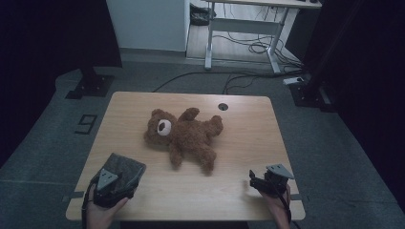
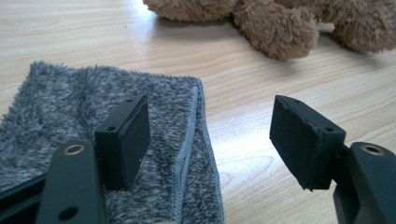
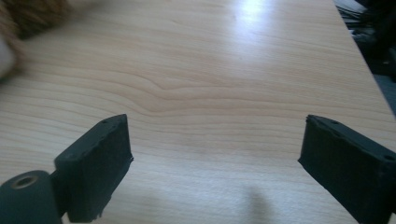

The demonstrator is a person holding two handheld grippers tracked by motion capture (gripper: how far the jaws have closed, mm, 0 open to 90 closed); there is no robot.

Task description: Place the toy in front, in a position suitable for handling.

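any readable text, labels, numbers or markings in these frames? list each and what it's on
"9" (or "6" seen from the far side; which way up it reads can't be told): dark marking on the grey floor, left of the table.
Nothing to read on the teddy bear, the grey towel, or either hand-held gripper, left and right.
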